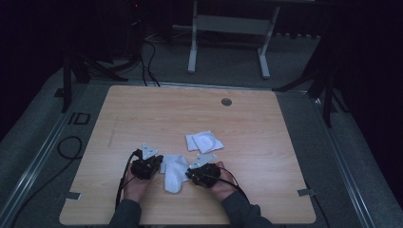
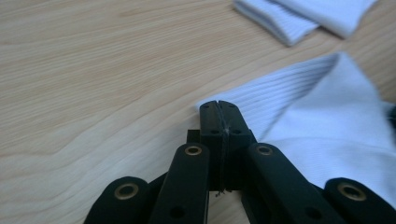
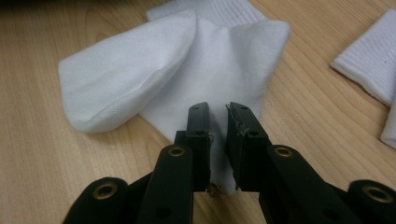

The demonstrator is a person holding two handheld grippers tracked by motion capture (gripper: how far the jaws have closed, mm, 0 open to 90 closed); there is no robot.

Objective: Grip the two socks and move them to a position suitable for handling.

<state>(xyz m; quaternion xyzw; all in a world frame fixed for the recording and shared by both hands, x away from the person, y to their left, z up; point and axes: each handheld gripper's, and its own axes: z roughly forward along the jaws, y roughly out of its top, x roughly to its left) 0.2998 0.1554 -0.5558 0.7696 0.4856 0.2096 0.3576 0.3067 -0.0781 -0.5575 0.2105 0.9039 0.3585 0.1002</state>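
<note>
A loose white sock (image 1: 175,175) lies on the wooden table (image 1: 157,114) near its front edge, between my two grippers. My left gripper (image 1: 160,166) is at the sock's left side. In the left gripper view its jaws (image 2: 218,108) are pressed tight together at the corner of the sock's ribbed cuff (image 2: 299,93). My right gripper (image 1: 189,174) is at the sock's right side. In the right gripper view its jaws (image 3: 218,114) stand a narrow gap apart with a fold of the sock (image 3: 140,79) pinched between them.
A second white sock, folded (image 1: 204,141) (image 2: 299,16) (image 3: 369,56), lies just beyond the grippers. A round grommet (image 1: 226,101) sits at the table's far middle. Tape marks (image 1: 305,192) are near the front corners. Cables (image 1: 71,147) lie on the floor at the left.
</note>
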